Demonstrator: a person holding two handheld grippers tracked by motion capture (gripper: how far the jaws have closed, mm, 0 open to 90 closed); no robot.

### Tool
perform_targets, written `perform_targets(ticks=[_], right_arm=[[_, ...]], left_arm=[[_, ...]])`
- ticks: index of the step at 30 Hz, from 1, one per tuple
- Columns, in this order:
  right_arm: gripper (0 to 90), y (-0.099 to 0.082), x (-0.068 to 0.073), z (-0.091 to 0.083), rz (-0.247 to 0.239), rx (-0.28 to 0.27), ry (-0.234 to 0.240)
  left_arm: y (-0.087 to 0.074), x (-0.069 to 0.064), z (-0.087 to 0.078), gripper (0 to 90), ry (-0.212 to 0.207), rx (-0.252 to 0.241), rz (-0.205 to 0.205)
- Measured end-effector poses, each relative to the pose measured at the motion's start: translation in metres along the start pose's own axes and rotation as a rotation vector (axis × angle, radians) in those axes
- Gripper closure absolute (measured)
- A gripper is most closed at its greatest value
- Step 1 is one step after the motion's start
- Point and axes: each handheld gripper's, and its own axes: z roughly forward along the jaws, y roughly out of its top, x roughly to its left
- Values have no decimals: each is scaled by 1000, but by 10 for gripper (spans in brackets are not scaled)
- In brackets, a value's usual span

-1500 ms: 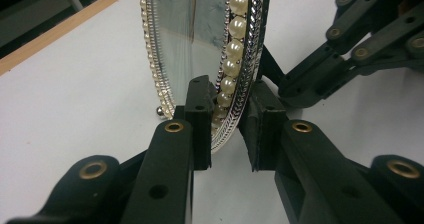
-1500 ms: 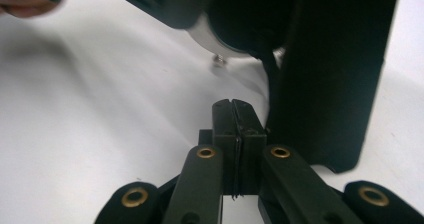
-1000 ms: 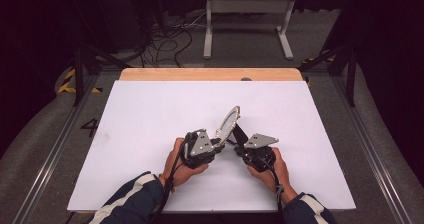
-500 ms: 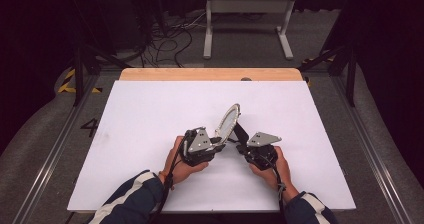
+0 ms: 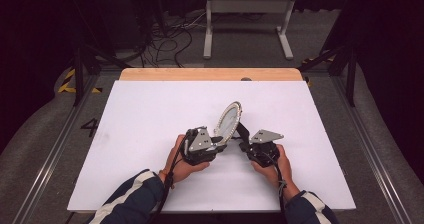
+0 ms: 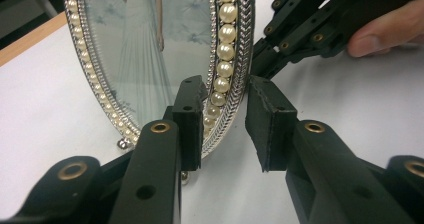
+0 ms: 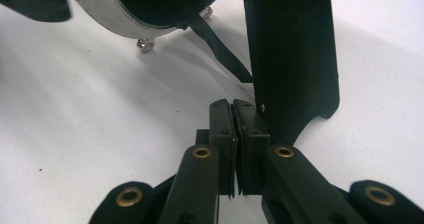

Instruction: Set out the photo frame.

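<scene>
Standing tilted near the middle of the white table (image 5: 150, 134), the oval pearl-rimmed picture frame (image 5: 229, 121) rested between both hands. The left gripper (image 6: 222, 121) straddled its beaded edge with jaws slightly apart; they had just been opening, one pad against the glass side and the other clear of the rim. The right gripper (image 7: 232, 129) sat behind the frame beside its black easel stand (image 7: 292, 59), its jaws pressed together on nothing visible.

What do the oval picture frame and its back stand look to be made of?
The picture frame looks like bright polished metal, ribbed at the edge, with a row of glossy cream beads, probably imitation pearl. The stand is matte black and flat, possibly covered board or plastic; the material is uncertain.
</scene>
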Motion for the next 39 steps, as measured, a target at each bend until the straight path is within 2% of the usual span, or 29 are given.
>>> perform_targets(ticks=[10, 12, 14, 16, 18, 20, 21, 23, 27, 31, 33, 34, 36, 39], right_arm=[[831, 2, -2, 3, 6, 4, -28], [821, 1, -2, 3, 9, 3, -25], [786, 1, -2, 3, 10, 1, -21], [767, 2, 1, 1, 5, -18, -26], [738, 3, 6, -3, 11, -54, -32], [715, 6, 13, -6, 10, -77, -15], [695, 7, 17, -7, 1, -79, -8], [639, 9, 25, -8, -13, -87, 7], [533, 14, 40, -7, -31, -109, 9], [460, 20, 44, -5, 17, -130, 10], [427, 23, 46, -1, 52, -146, 11], [417, 23, 47, 0, 59, -152, 5], [398, 26, 49, 4, 68, -156, -7], [396, 29, 50, 8, 88, -172, -17]], left_arm=[[-6, 7, -16, 599, -15, 27, 18], [-9, 9, -23, 578, -35, 31, 19], [-13, 11, -29, 534, -55, 53, 25], [-18, 11, -35, 483, -43, 72, 32], [-25, 13, -40, 453, -39, 79, 11], [-34, 14, -47, 399, -27, 81, -20], [-39, 14, -50, 379, -29, 85, -33], [-46, 14, -58, 341, -6, 99, -38], [-61, 16, -76, 256, 27, 117, -89], [-74, 19, -94, 213, 67, 135, -99], [-78, 23, -106, 189, 84, 121, -110], [-80, 26, -113, 185, 91, 102, -127], [-83, 29, -121, 179, 107, 79, -152], [-87, 31, -127, 177, 123, 71, -165]])
